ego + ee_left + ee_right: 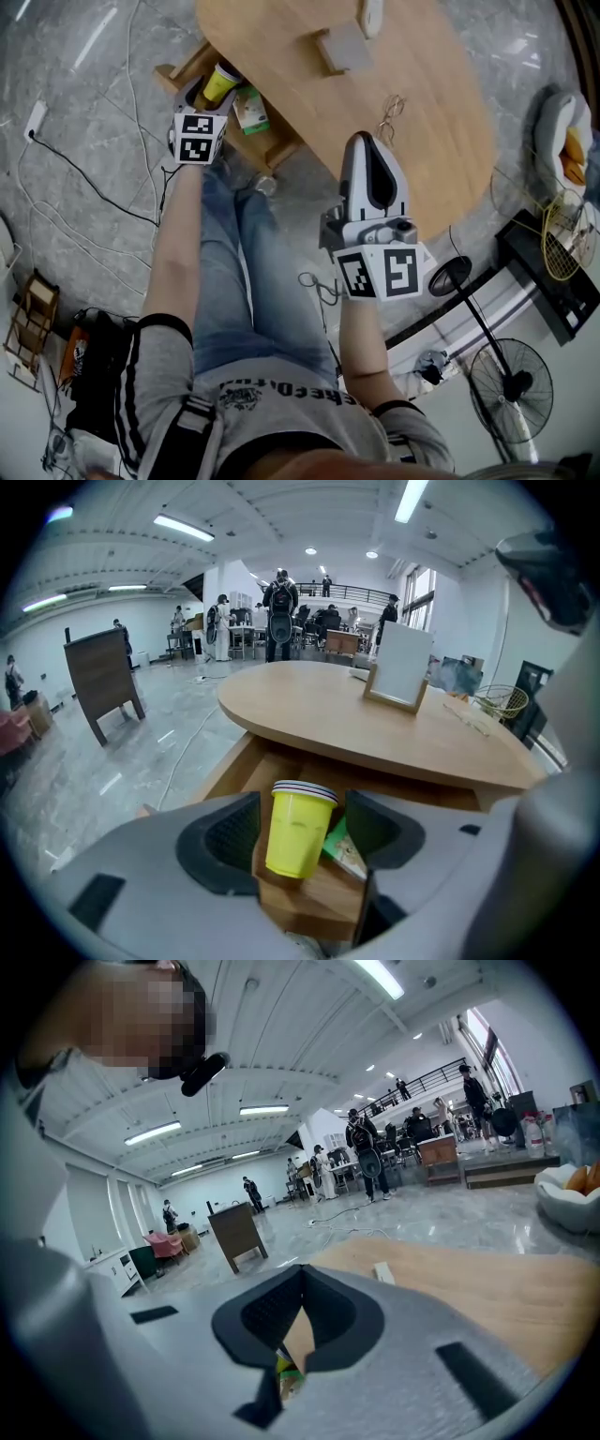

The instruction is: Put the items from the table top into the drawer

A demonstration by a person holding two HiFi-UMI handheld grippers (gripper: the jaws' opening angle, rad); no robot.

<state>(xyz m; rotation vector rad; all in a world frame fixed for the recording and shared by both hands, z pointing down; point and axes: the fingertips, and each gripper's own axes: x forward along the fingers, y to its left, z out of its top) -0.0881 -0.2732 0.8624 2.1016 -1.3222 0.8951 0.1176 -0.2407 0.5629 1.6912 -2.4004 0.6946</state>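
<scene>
An open wooden drawer juts from under the oval table at the left. Inside it stand a yellow cup with a striped rim and a green packet. My left gripper hangs over the drawer, open, its jaws wider than the cup. In the left gripper view the yellow cup sits between the pads, with the green packet behind it. My right gripper hovers over the table's near edge, shut and empty; its pads meet at the tip. On the table are a card stand, a white item and spectacles.
Cables and a power strip lie on the marble floor at left. At right stand a fan, a racket and a white bowl with fruit. The person's legs are below the drawer. People stand far off in the hall.
</scene>
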